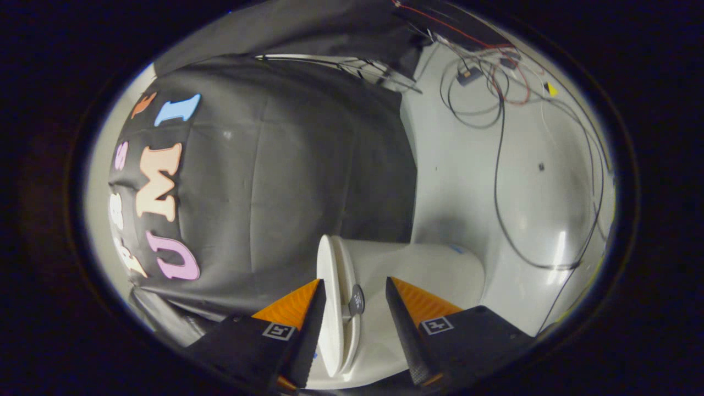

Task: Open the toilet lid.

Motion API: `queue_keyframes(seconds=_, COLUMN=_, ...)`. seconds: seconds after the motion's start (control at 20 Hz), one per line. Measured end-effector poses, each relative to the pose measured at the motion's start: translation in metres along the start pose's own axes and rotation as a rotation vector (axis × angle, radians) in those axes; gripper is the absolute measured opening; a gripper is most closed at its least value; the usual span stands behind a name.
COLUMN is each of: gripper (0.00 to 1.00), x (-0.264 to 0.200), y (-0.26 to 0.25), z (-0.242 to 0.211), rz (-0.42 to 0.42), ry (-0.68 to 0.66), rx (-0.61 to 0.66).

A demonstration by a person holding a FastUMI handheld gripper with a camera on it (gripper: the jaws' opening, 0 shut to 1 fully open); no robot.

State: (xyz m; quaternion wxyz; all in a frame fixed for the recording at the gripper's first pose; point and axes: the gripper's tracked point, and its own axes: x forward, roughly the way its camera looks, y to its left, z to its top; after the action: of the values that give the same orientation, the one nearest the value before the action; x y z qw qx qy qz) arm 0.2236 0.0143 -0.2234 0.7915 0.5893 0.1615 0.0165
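**Toilet lid sits between the spread fingers**

The gripper (355,289) is released: its two orange-faced fingers (294,305) stand apart, and neither can be seen pressing on anything. The camera is rolled, so the toilet (418,269) appears turned on its side.

The toilet lid (329,308) lies in the gap between the fingers, close against the left one; whether it touches that finger cannot be told. The lid shows edge-on as a thin white slab, lying close against the seat (347,275), with only a narrow slit between them. A small dark round pad (357,300) sits in that slit, about midway between the fingertips.

Beyond the toilet, a black cloth (308,165) hangs on one side. On the other side of the toilet is a white wall (467,176), with loose black and red cables (498,165) trailing across it.
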Motion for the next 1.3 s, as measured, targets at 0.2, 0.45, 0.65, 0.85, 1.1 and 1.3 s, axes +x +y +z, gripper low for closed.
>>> queue_keyframes(seconds=0.2, gripper=0.68, x=0.026, y=-0.010, z=-0.020, rz=0.001, ry=0.064, rx=0.006)
queue_keyframes(seconds=0.45, gripper=0.61, x=0.046, y=0.003, z=-0.020, rz=0.074, ry=0.040, rx=0.034)
queue_keyframes(seconds=0.65, gripper=0.29, x=0.051, y=-0.007, z=-0.018, rz=0.048, ry=0.026, rx=0.085)
queue_keyframes(seconds=0.85, gripper=0.03, x=0.051, y=-0.007, z=-0.020, rz=0.054, ry=0.028, rx=0.064)
queue_keyframes(seconds=1.1, gripper=0.02, x=0.051, y=0.004, z=-0.023, rz=-0.026, ry=0.020, rx=-0.070)
queue_keyframes(seconds=1.3, gripper=0.01, x=0.039, y=0.048, z=-0.028, rz=-0.012, ry=0.016, rx=-0.204)
